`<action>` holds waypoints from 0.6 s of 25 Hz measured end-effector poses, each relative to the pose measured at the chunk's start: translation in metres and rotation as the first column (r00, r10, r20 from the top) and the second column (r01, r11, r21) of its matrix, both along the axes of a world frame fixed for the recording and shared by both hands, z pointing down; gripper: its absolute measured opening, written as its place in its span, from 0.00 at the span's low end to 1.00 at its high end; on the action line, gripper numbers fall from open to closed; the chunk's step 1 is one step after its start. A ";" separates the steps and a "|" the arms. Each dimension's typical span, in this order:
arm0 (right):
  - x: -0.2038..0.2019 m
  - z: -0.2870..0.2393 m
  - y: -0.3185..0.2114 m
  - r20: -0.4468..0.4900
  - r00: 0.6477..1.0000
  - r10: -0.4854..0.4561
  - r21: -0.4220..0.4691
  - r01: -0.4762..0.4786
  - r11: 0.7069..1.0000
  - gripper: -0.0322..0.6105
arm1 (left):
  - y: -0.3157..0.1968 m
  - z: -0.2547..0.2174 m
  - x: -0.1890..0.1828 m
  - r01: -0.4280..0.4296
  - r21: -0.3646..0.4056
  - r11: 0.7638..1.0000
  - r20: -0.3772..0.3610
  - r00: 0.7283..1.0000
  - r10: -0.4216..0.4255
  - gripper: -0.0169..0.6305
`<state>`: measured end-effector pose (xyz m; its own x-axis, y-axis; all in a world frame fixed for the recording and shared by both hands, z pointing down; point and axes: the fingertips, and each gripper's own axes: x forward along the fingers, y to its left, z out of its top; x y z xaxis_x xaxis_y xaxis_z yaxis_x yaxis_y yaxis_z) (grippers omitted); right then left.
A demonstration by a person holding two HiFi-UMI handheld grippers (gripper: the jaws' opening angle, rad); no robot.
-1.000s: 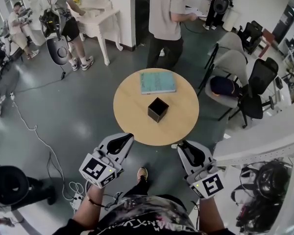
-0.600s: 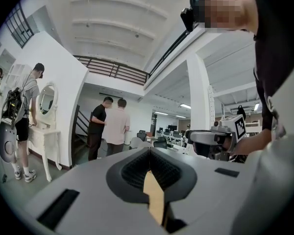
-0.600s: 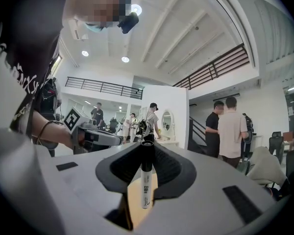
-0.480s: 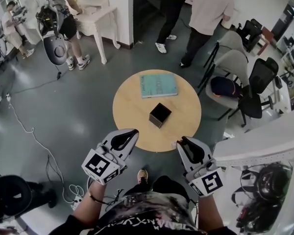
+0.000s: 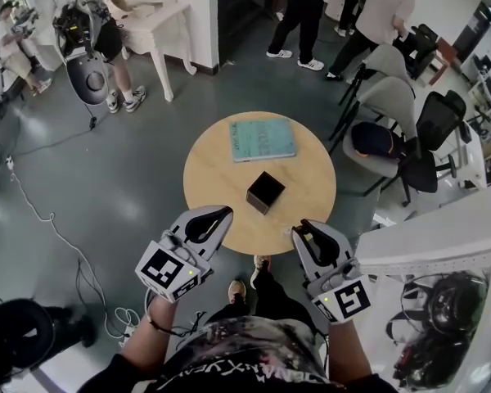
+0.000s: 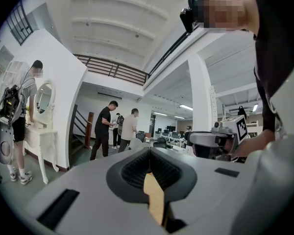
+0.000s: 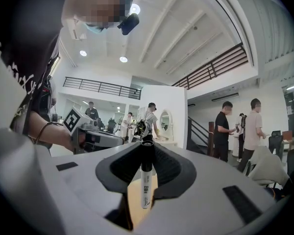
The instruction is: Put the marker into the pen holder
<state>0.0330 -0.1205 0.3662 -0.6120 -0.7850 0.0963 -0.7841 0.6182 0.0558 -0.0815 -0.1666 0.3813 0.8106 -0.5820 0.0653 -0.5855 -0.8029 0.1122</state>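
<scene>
We see the right claw (image 7: pixel 147 148) closed on a marker (image 7: pixel 145 187) with a white barrel and a black cap. The ribbed black pads press on it from both sides. The marker lies along the line of the jaws, with its capped end out at the tips. The left claw (image 6: pixel 149 153) has its jaws drawn together at the tips, and we see nothing between them.

From the head view, both claws are held side by side in front of the person and point away from the body. The left one's tips are over the near rim of a round, light wooden desk (image 5: pixel 213 178). The right one's tips are just at that rim, further right.

Near the middle of the desk stands a black, square, open-topped pen holder (image 5: pixel 264 191), well apart from both claws and from the marker. Beyond it, toward the far edge, a pale teal book (image 5: pixel 263 139) lies flat, apart from the holder.

Around the desk we see a grey, glossy floor (image 5: pixel 131 162). Grey and black office chairs (image 5: pixel 385 97) stand to the right. A white dressing table (image 5: pixel 159 15) is at the far left, and several people (image 5: pixel 299 15) stand at the far side of the room.
</scene>
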 end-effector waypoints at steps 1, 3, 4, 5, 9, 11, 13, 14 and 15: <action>0.001 0.001 -0.004 0.001 1.000 0.000 0.000 0.000 1.000 0.17 | -0.004 0.001 0.002 -0.001 -0.002 1.000 0.000 1.000 0.001 0.06; 0.003 0.003 -0.012 0.006 1.000 -0.003 0.000 0.003 1.000 0.17 | -0.011 0.004 0.006 -0.001 -0.003 1.000 0.002 1.000 0.001 0.06; 0.004 0.005 -0.016 0.009 1.000 -0.005 0.002 0.005 1.000 0.17 | -0.014 0.006 0.008 -0.001 -0.003 1.000 0.004 1.000 0.001 0.06; 0.006 0.006 -0.020 0.012 1.000 -0.008 0.003 0.008 1.000 0.17 | -0.018 0.007 0.010 0.000 -0.002 1.000 0.006 1.000 0.000 0.06; 0.011 0.008 -0.038 0.021 1.000 -0.021 0.011 0.021 1.000 0.17 | -0.035 0.008 0.017 0.013 0.011 1.000 0.001 1.000 -0.013 0.06; 0.013 0.009 -0.048 0.024 0.999 -0.029 0.017 0.029 0.999 0.17 | -0.044 0.010 0.020 0.019 0.014 1.000 0.002 1.000 -0.019 0.06; 0.016 0.012 -0.058 0.026 0.999 -0.038 0.017 0.037 0.999 0.17 | -0.053 0.013 0.025 0.025 0.009 1.000 0.004 1.000 -0.025 0.06; 0.017 0.013 -0.063 0.026 0.999 -0.043 0.016 0.042 0.999 0.17 | -0.057 0.015 0.027 0.028 0.005 1.000 0.005 1.000 -0.028 0.06; 0.018 0.015 -0.068 0.027 0.998 -0.048 0.014 0.048 0.999 0.17 | -0.062 0.017 0.029 0.031 0.001 1.000 0.005 0.999 -0.031 0.06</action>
